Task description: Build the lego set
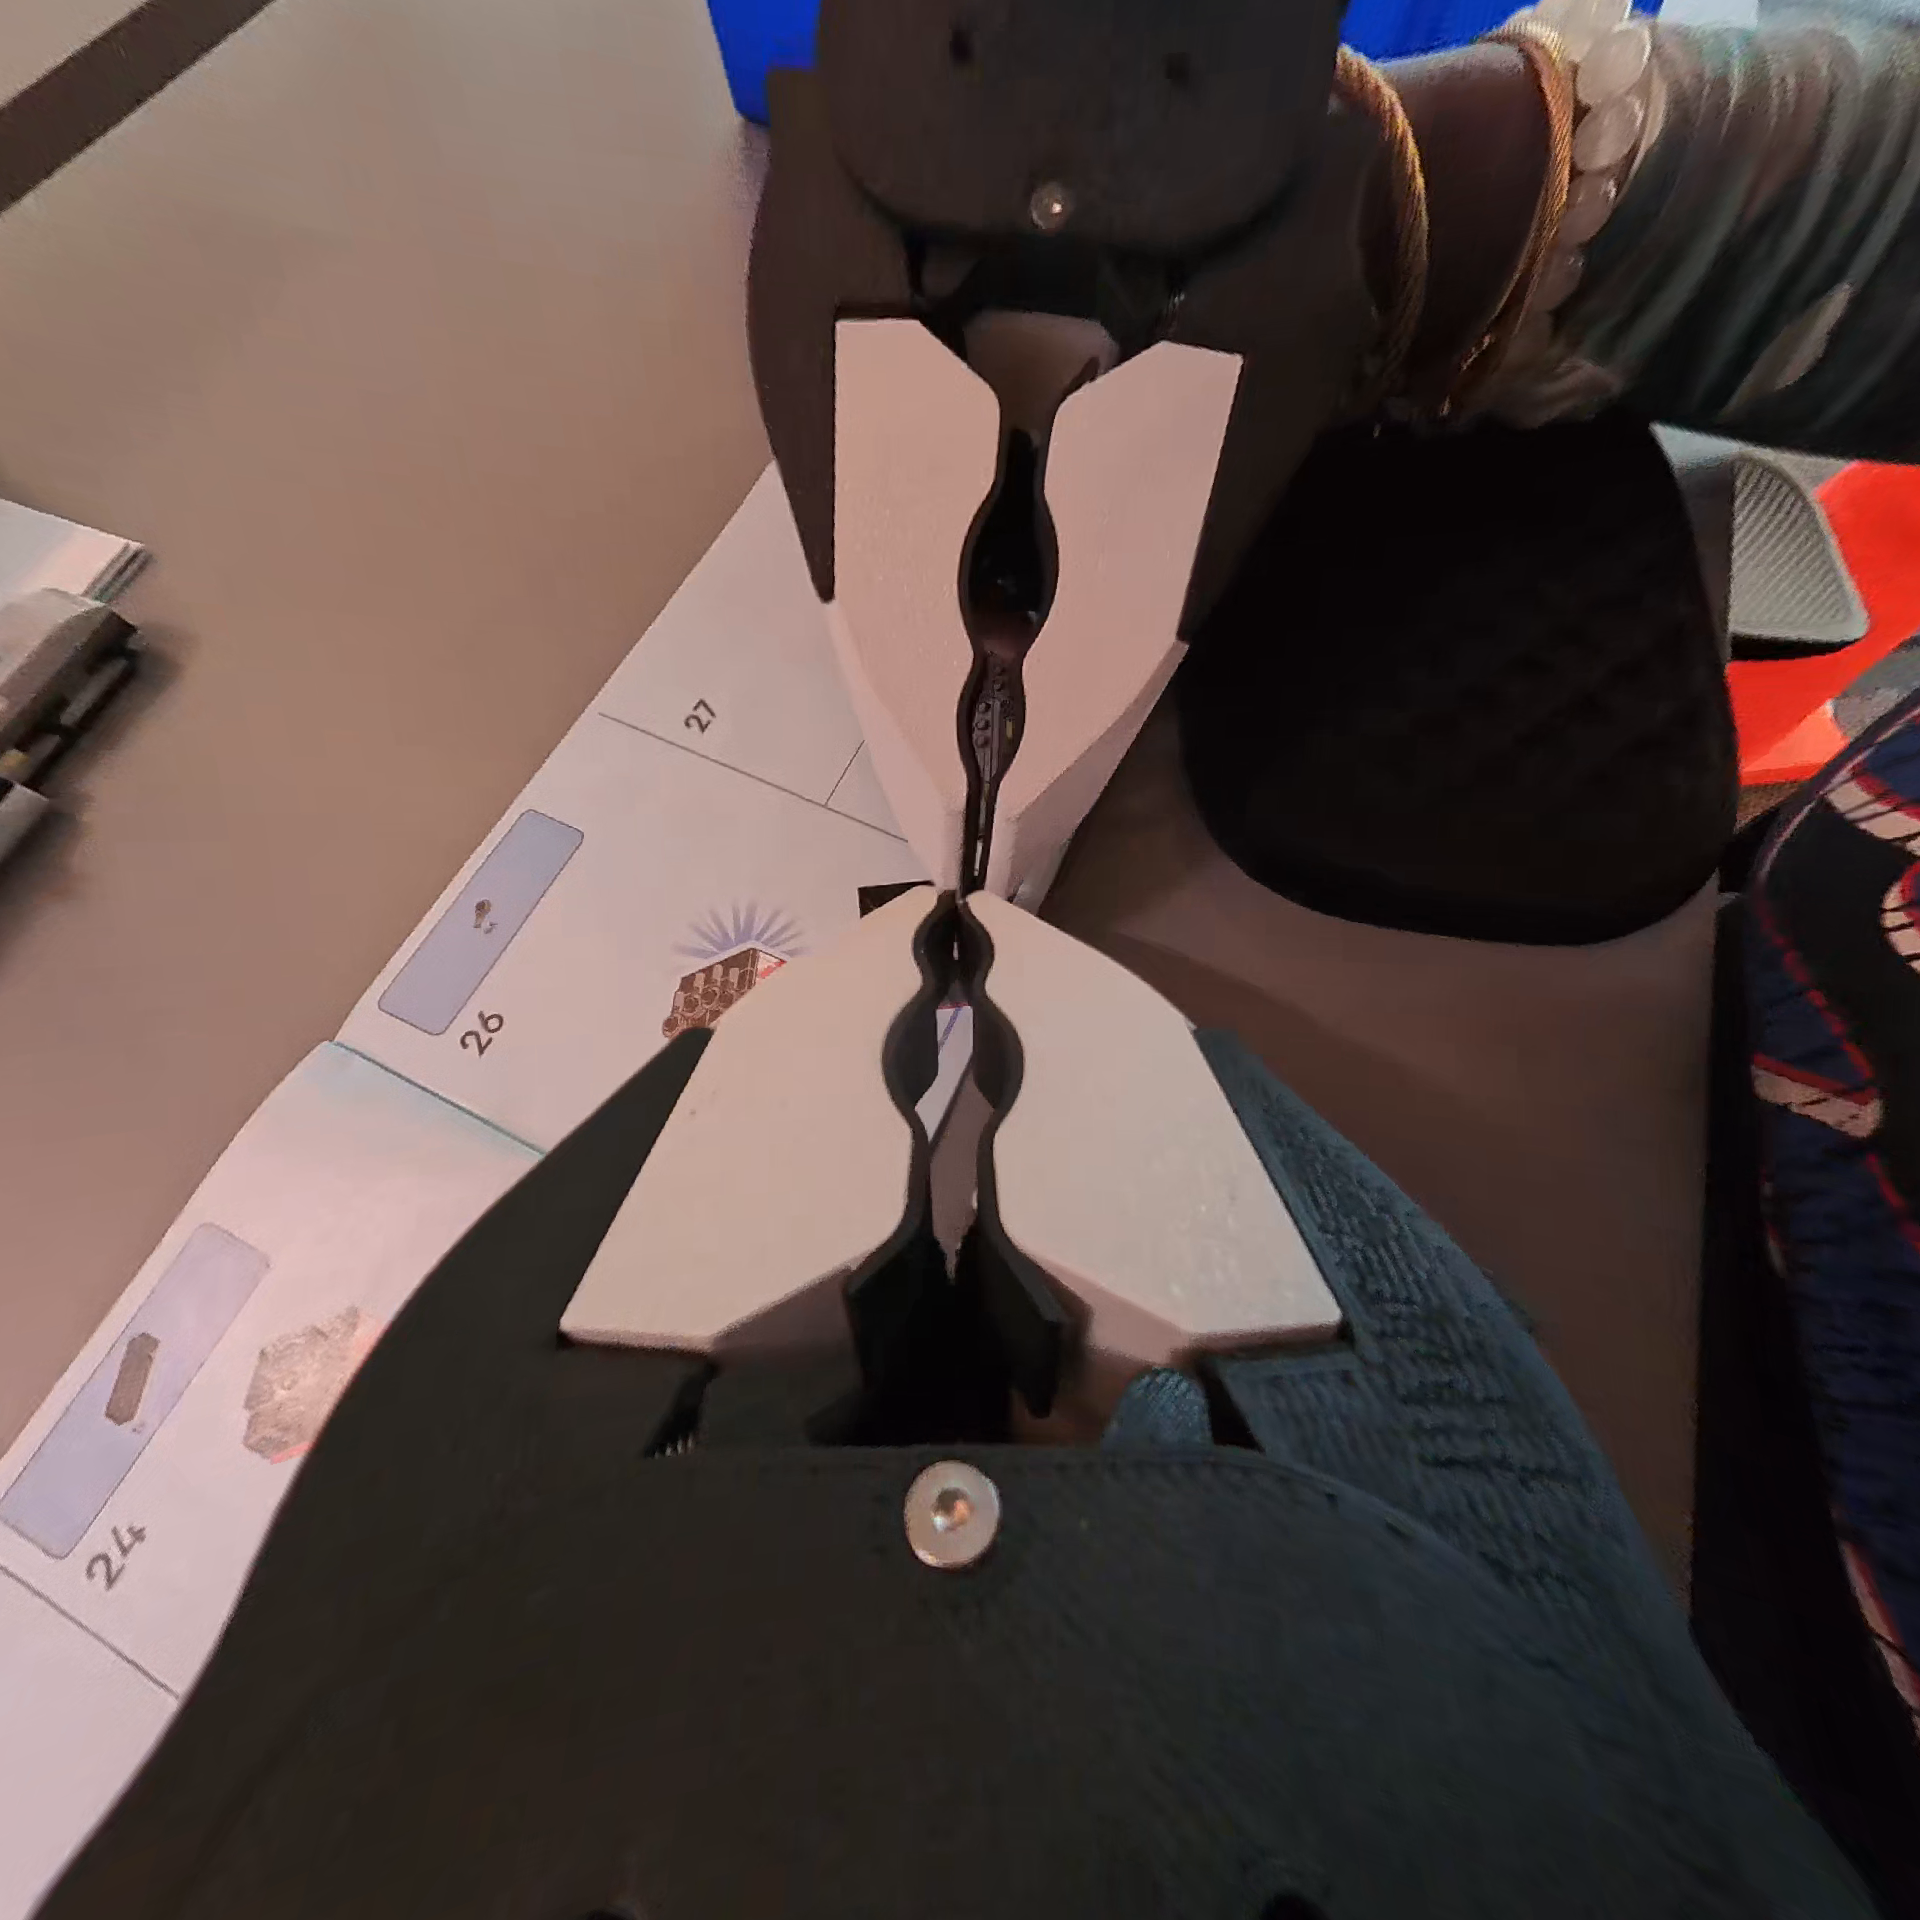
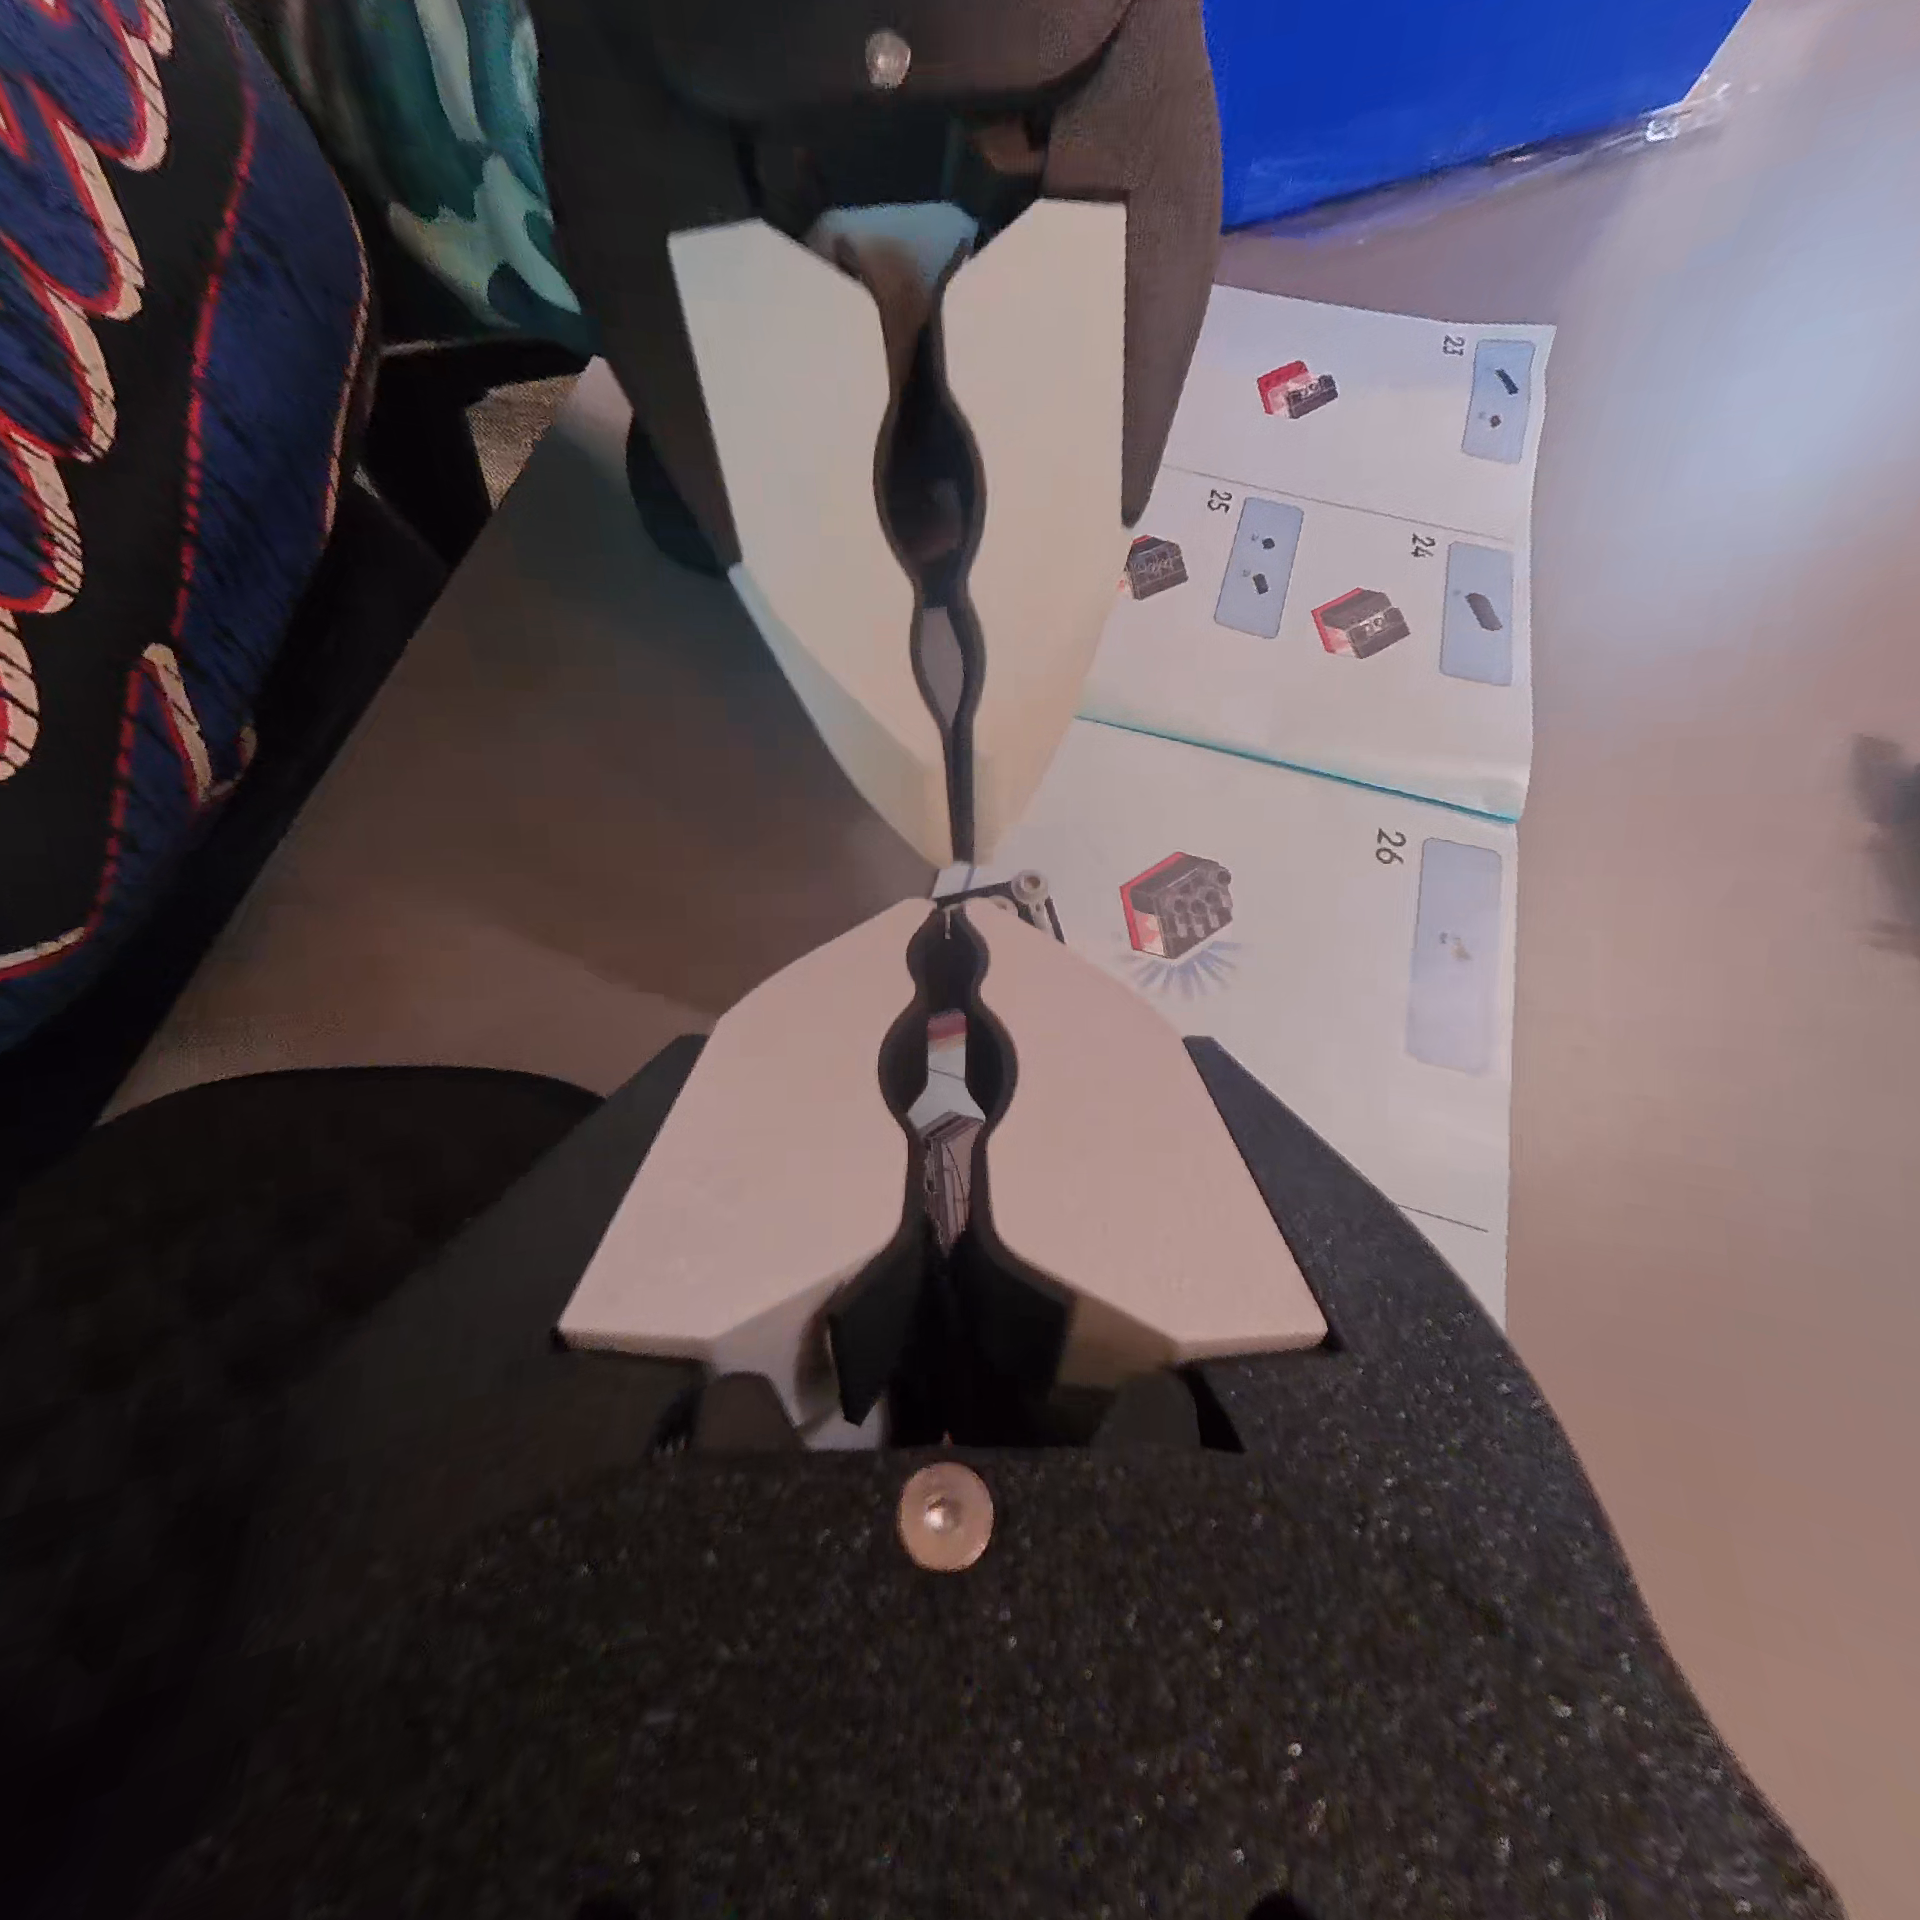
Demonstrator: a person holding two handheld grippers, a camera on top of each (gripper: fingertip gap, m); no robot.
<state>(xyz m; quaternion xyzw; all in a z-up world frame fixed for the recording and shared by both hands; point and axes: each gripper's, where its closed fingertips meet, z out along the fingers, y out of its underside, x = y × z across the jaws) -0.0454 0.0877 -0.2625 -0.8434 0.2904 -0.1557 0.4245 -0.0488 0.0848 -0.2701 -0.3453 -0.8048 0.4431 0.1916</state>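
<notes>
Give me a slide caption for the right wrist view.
Two closed tools meet tip to tip above the instruction booklet.

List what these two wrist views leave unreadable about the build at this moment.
- Left wrist view: the lego piece between the meeting tips is almost wholly hidden by both grippers' jaws.
- Right wrist view: small grey piece too small to identify.
- Instruction booklet: partly covered by the jaws.

Prob. office: plain desk (image 1: 364, 364), black mesh chair (image 1: 1455, 675).

Small grey lego piece (image 2: 971, 886) mostly hidden between meeting gripper tips.
</notes>
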